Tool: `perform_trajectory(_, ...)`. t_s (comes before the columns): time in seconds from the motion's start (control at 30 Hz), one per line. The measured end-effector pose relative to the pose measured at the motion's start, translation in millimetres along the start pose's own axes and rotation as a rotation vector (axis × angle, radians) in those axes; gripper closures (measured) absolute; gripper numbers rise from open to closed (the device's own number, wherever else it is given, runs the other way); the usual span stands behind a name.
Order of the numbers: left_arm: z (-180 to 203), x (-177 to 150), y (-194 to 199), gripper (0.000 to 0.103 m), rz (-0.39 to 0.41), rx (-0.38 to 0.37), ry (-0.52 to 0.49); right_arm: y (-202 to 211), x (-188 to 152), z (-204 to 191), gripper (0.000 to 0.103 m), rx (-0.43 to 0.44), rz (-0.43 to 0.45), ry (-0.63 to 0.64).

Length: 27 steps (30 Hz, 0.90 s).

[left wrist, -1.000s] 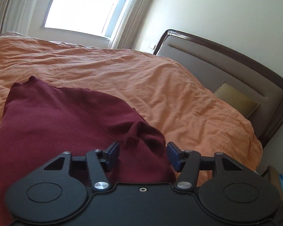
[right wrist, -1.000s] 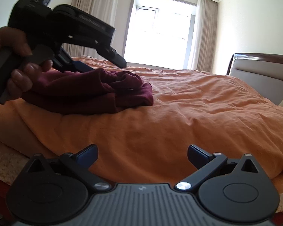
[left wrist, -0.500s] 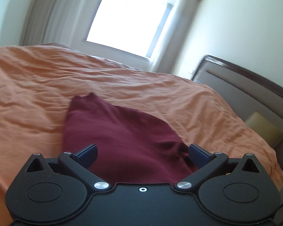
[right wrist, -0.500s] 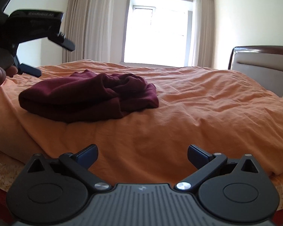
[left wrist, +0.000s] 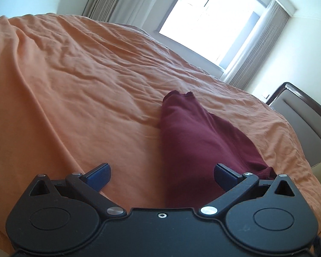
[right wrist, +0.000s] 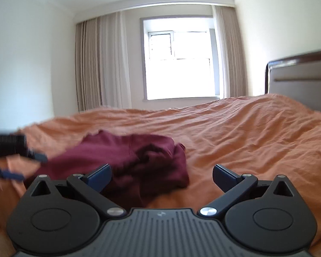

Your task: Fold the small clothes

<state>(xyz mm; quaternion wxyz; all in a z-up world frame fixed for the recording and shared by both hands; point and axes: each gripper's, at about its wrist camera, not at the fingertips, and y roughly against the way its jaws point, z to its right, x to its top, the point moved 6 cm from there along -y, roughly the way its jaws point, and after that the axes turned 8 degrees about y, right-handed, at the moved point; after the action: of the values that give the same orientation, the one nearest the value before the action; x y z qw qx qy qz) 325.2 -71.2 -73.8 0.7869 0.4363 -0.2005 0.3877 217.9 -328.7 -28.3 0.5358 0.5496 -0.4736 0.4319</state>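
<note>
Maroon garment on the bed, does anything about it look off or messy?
Yes. The maroon garment lies on the orange bedspread in an uneven heap, its right end bunched into dark wrinkles rather than flat. Both the left gripper and right gripper are open and empty.

A home bedroom is shown. A wide bed is covered by a rumpled orange bedspread (right wrist: 235, 132), and a padded headboard (right wrist: 299, 81) with a dark wooden frame is set against the wall. A bright window (right wrist: 179, 64) is flanked by long beige curtains (right wrist: 100, 64), and plain pale walls are seen all around.
</note>
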Motion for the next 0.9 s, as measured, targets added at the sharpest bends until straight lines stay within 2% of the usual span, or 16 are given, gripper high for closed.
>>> perform_trajectory(0.1, 1, -3, -2, 0.001, -0.001, 0.009, -0.023, -30, 12, 3, 0.000, 0.051, -0.047, -0.097)
perform_trajectory(0.3, 3, -7, -2, 0.001, -0.001, 0.015, -0.056, -80, 12, 15, 0.002, 0.060, -0.122, -0.281)
perform_trajectory(0.33, 3, -7, -2, 0.001, -0.003, 0.013, -0.055, -85, 12, 16, 0.011, 0.076, -0.125, -0.314)
perform_trajectory(0.4, 2, -8, -3, 0.001, -0.008, 0.012, -0.052, -96, 9, 16, 0.019, 0.090, -0.138, -0.350)
perform_trajectory(0.47, 2, -9, -5, 0.001, -0.013, 0.016, -0.058, -105, 4, 13, 0.026, 0.055, -0.174, -0.347)
perform_trajectory(0.53, 3, -9, -5, 0.001, -0.012, 0.018, -0.071, -108, 0, 13, 0.050, 0.041, -0.171, -0.351)
perform_trajectory(0.57, 4, -10, -5, 0.001, -0.012, 0.019, -0.076, -107, -1, 13, 0.055, 0.028, -0.163, -0.357)
perform_trajectory(0.63, 5, -10, -5, 0.001, -0.016, 0.014, -0.085, -102, -4, 16, 0.084, 0.025, -0.130, -0.368)
perform_trajectory(0.83, 8, -7, -6, 0.001, -0.015, -0.023, -0.093, -77, -3, 31, 0.087, 0.012, -0.038, -0.319)
perform_trajectory(0.9, 10, -5, -6, 0.001, -0.020, -0.047, -0.080, -80, -4, 37, 0.086, 0.027, -0.060, -0.327)
